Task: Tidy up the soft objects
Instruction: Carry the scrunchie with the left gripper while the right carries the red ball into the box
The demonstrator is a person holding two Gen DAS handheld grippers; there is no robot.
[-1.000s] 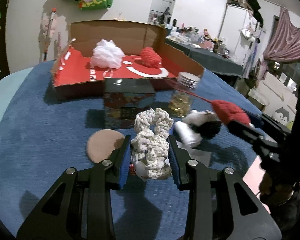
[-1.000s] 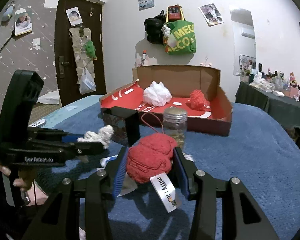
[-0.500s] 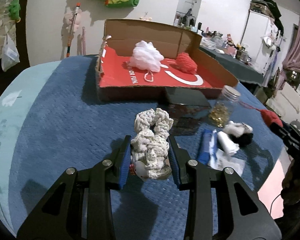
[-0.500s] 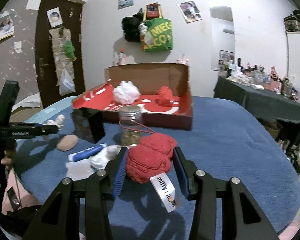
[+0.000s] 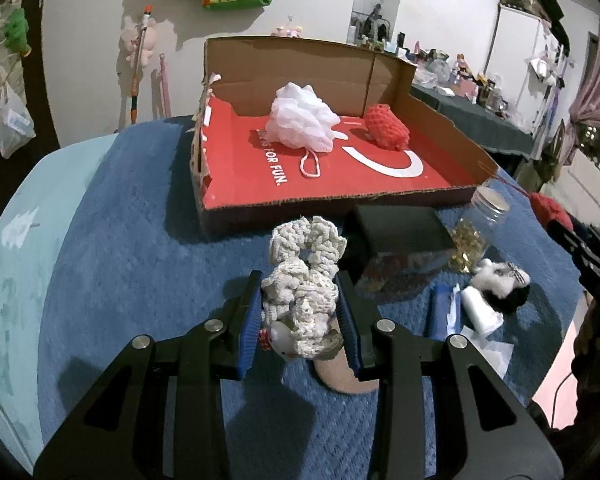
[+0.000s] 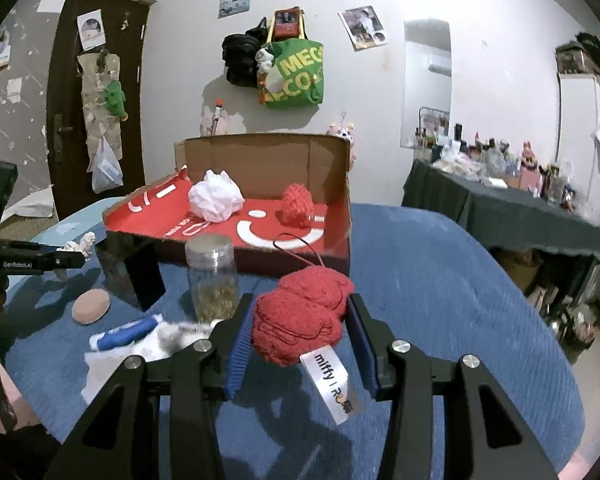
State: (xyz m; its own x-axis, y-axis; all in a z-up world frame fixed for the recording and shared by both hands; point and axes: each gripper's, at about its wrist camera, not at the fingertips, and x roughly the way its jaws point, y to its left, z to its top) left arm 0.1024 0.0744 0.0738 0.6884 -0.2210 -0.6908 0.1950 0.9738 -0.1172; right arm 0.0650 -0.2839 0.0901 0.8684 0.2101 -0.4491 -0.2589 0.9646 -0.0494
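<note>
Left gripper [image 5: 300,316]: blue pads clamped on a cream crochet scrunchie [image 5: 304,280]. Pads press both flanks of its lower half; the upper loop stands clear ahead of the fingertips, raised off the blue cloth [image 5: 120,280]. A round tan pad [image 5: 342,374] lies on the cloth directly beneath the jaws.

Right gripper [image 6: 302,320]: pads clamped on a red knit plush [image 6: 304,312], which fills the gap between the fingers. Its white "miffy" tag [image 6: 332,380] hangs back toward the camera; a thin red cord runs forward from its top.

Ahead of both tools: open cardboard box [image 5: 440,124] with red floor. Inside, a white mesh pouf [image 5: 304,120] and a red knit item [image 5: 388,128], side by side and apart.

Between the left gripper and the box, to the right: a dark box [image 5: 400,226], a glass jar [image 5: 476,232] lying tilted, a blue tube [image 5: 440,312], a black-and-white fluffy item [image 5: 500,284]. In the right wrist view the jar [image 6: 212,276] stands just ahead-left of the right fingertips.
</note>
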